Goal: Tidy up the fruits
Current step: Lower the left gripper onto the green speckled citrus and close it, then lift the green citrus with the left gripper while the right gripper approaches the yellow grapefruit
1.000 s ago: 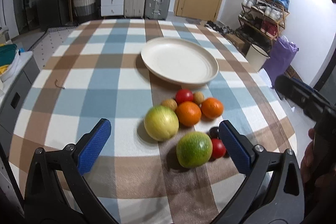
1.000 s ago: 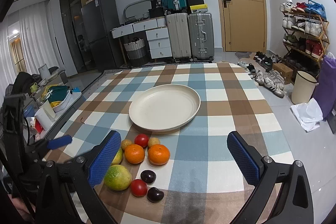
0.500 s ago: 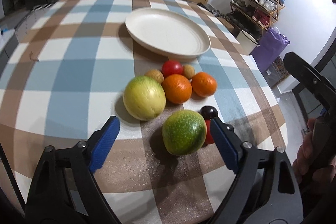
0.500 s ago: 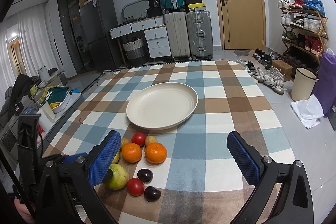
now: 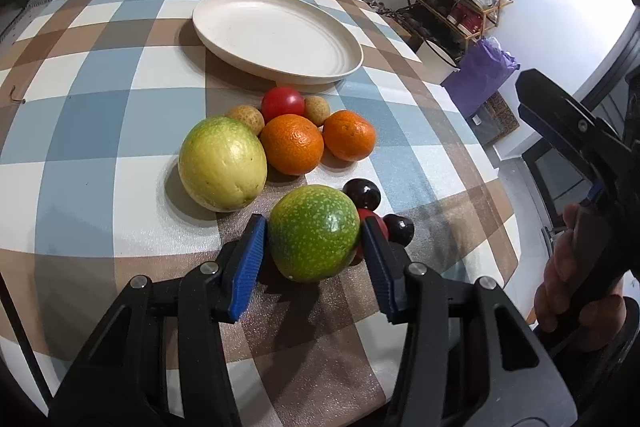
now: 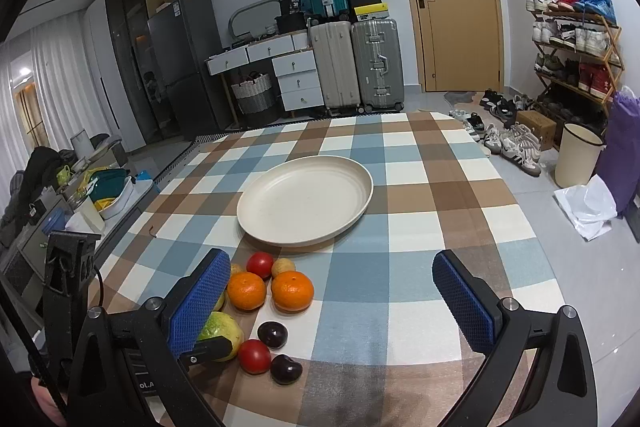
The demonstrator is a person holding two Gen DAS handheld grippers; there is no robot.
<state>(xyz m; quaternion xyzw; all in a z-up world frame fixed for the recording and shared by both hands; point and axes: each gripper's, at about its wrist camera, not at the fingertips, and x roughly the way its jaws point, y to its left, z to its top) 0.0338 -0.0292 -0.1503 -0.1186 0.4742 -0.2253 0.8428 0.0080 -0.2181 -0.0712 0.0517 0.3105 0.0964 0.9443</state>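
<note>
A speckled green fruit (image 5: 314, 233) lies on the checked cloth at the near end of the fruit cluster. My left gripper (image 5: 312, 223) has a blue pad against each side of it, and its jaws are closing. Behind it sit a large yellow-green fruit (image 5: 222, 163), two oranges (image 5: 292, 143) (image 5: 349, 135), a red tomato (image 5: 282, 103) and two dark plums (image 5: 363, 193). A small red fruit (image 5: 374, 221) is half hidden by the right pad. The cream plate (image 5: 280, 27) beyond is empty. My right gripper (image 6: 331, 261) hovers open with nothing between its fingers.
Two small brown fruits (image 5: 247, 117) (image 5: 317, 109) flank the tomato. The table's rounded edge (image 5: 496, 163) drops off on the right, where a hand (image 5: 576, 267) holds the other gripper. Suitcases (image 6: 356, 63), a shoe rack (image 6: 576, 59) and a bin (image 6: 578, 159) stand beyond the table.
My left gripper has dropped and tilted down over the green fruit, and its jaws have narrowed from wide open until the pads meet the fruit. The right gripper has stayed put.
</note>
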